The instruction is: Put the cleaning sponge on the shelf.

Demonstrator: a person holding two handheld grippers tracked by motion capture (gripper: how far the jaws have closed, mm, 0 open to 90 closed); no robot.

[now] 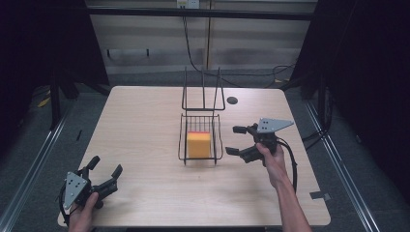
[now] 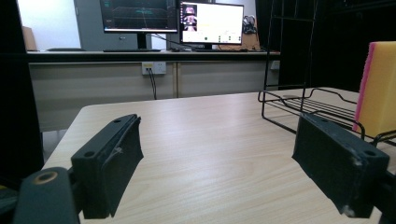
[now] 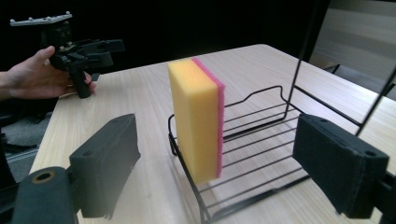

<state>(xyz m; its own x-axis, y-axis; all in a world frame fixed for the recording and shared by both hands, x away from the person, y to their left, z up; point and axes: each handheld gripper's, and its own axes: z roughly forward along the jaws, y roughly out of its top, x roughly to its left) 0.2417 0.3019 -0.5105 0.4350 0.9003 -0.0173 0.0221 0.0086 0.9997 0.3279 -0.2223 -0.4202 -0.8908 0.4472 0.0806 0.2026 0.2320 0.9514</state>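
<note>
Yellow foam with a thin pink layer on one face: this is the sponge [image 3: 198, 119], and it stands upright on its edge inside the black wire rack [image 1: 200, 137], at the near end of the rack's low basket part. It leans against nothing that I can make out; it seems to rest between the wires of the rack floor.

Your right tongs [image 1: 235, 140] are just beside the rack, on its right side, with the jaws spread wide and nothing between them. From the right gripper view, the sponge sits in front of the gap between the two black jaws, a little toward the left one, but the pads do not touch it. Your left tongs [image 1: 104, 169] are well apart from the rack, near the table [image 1: 145, 125] corner on your side, also released and empty, resting low over the wood.

I judge the work is at one of two points: either the sponge has just been placed in the rack and the right tongs have let go, or you are about to take it out. The pictures alone do not decide this. If placing was the goal, it looks complete, since the sponge is fully inside the rack and standing stable. If removal is the goal, all is left: closing on the sponge's flat faces, lifting it clear of the wires, and setting it down on the table.
</note>
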